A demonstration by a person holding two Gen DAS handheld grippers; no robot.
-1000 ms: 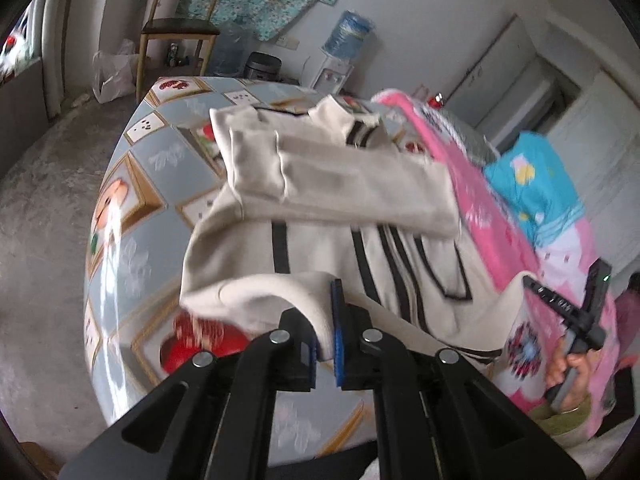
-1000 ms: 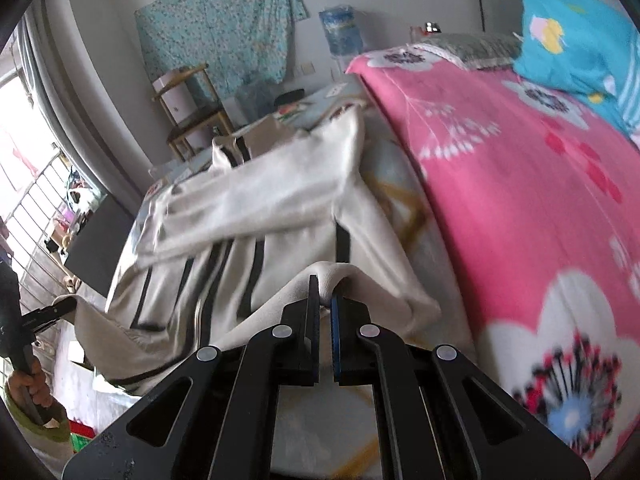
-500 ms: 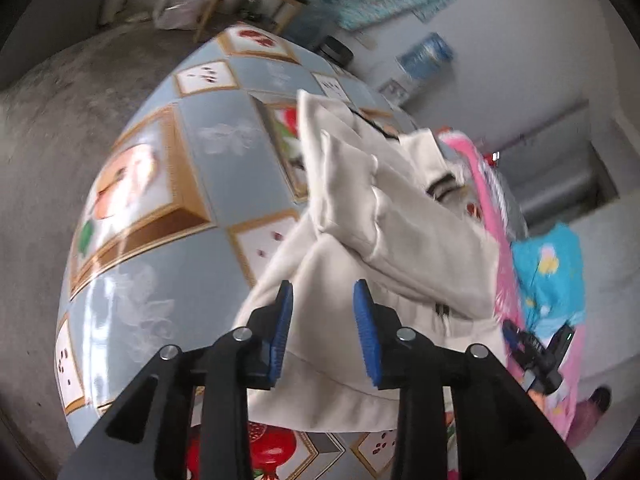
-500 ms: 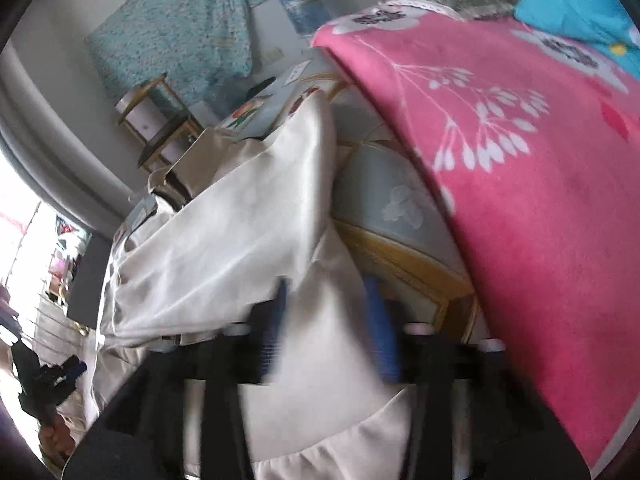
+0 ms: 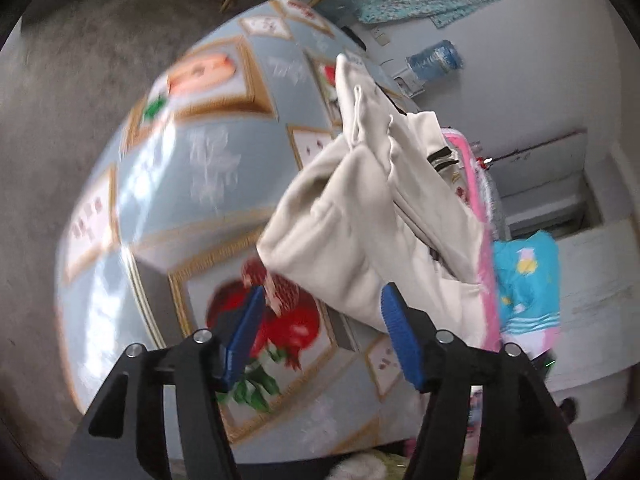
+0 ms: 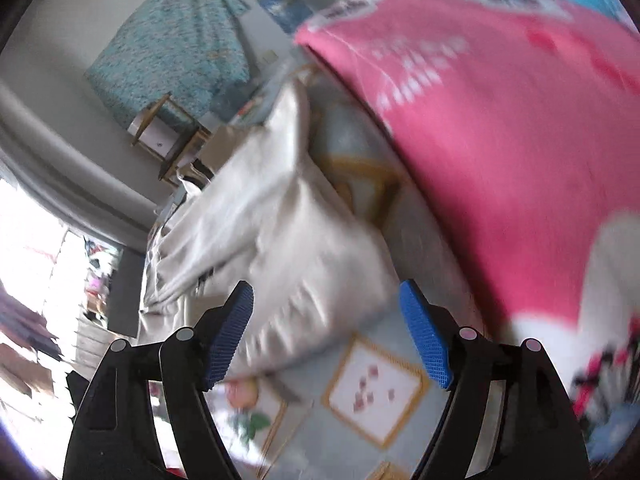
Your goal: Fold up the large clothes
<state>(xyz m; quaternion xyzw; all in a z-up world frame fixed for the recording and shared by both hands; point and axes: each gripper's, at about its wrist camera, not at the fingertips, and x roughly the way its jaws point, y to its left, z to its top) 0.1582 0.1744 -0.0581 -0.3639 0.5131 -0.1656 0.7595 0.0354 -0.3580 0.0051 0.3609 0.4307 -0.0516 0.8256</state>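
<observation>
Both tools have let go within the last second: they were pinched on the hem of the cream garment, and now the left tool (image 5: 320, 336) and the right tool (image 6: 326, 334) stand with their blue pads wide apart and nothing between them. The cream garment (image 5: 376, 216) has gone from spread flat, its black stripes showing, to a folded bundle lying on the desk (image 5: 192, 168), whose cloth is printed with framed fruit pictures.

Judging from this, a lengthwise fold has just been laid and the tools are backing off. To finish the step well, I would pull straight back and low so no pad snags the loose hem, then check that the edges line up before the next pinch, taking both layers together at the corners.

Relative to the garment: the left tool sits just short of its near edge, its right pad close beside the cloth, contact unclear. In the blurred right wrist view the garment's (image 6: 280, 240) near corner lies ahead of that tool, between the line of its pads, with the pink blanket (image 6: 500, 128) just beyond the garment's far side.
</observation>
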